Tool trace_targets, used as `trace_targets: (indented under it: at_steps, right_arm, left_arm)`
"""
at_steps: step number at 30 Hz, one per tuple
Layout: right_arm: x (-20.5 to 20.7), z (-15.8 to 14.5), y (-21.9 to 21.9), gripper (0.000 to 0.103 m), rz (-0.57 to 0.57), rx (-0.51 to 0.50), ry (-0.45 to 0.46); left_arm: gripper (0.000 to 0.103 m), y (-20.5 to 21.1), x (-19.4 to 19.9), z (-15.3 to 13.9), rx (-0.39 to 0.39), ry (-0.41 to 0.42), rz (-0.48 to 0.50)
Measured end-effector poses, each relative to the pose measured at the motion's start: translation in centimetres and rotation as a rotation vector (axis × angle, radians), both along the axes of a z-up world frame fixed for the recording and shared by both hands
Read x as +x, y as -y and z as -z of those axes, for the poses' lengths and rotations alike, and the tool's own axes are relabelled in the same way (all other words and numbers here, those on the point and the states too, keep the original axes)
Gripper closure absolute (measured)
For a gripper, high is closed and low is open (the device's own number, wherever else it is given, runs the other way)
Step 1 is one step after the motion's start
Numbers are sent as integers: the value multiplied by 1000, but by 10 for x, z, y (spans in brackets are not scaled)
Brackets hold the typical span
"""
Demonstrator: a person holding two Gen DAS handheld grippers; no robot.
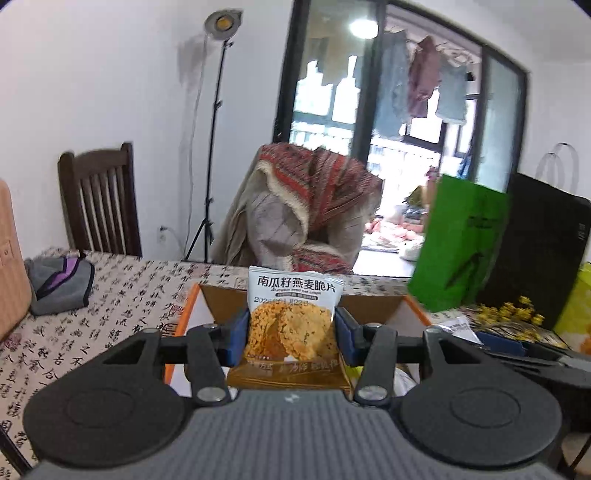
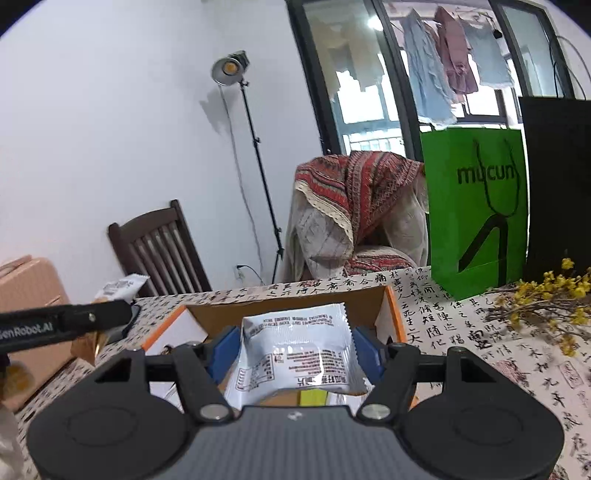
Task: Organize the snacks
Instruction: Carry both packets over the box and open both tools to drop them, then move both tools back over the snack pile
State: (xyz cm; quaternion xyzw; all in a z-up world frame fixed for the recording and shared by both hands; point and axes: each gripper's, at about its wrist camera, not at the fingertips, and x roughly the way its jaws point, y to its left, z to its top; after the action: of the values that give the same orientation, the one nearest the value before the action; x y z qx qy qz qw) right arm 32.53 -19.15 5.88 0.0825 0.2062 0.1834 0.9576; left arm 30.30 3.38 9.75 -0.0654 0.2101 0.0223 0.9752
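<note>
Currently each hand-held gripper clamps one packet: left hand-held gripper (image 1: 291,334) an oat crisp packet (image 1: 293,317), right hand-held gripper (image 2: 295,350) a white snack packet (image 2: 295,354). Carry both level over the cardboard box (image 2: 391,317) before releasing.

Home: dining chair (image 2: 162,251), hung laundry (image 2: 454,55).

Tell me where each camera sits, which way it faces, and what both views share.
Left wrist: on the left gripper, looking along its fingers at the snack packet it grips, above the cardboard box.
Right wrist: on the right gripper, gripping a white packet; the left gripper's arm shows at left.
Shared: box, green bag, lamp, chair.
</note>
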Motion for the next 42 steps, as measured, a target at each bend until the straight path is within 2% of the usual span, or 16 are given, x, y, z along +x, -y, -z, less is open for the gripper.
trace_targets:
  at_steps: [6,11,13,14,15,18,20,28,37,42]
  right_arm:
    - [45,11,-27,36,56,-66,-22]
    - [55,24,-41,36,50,-102,-34]
    - [56,28,-41,26,55,-101,-42]
    - [56,30,-41,25,54,-99,-44]
    - [57,31,-40,20,51,-100,-47]
    - [55,32,-35,0,46,-95,-54]
    - [51,31,-30,0,44,-82,-50]
    - [12,20,-4,0,20,-108,-4]
    - [-65,15,31,0,-8,-163,25]
    - [-101,26,50,0,-24,-156,2]
  left_arm:
    - [54,-15,41,12,-16,-44,-98]
    - [54,-20,55,23,-22,-69,-124]
    - [50,-22,56,29,-27,-82,-140]
    - [49,-22,55,31,-34,-83,-146]
    - [41,-22,53,32,-42,-76,-145]
    - [0,-24,43,33,-70,-41,-128]
    - [0,-23,34,30,-78,-9,-133]
    - [0,-26,-2,24,-87,-2,-96]
    - [0,-25,-78,14,-84,30,12]
    - [0,-25,-119,27,-80,13,82]
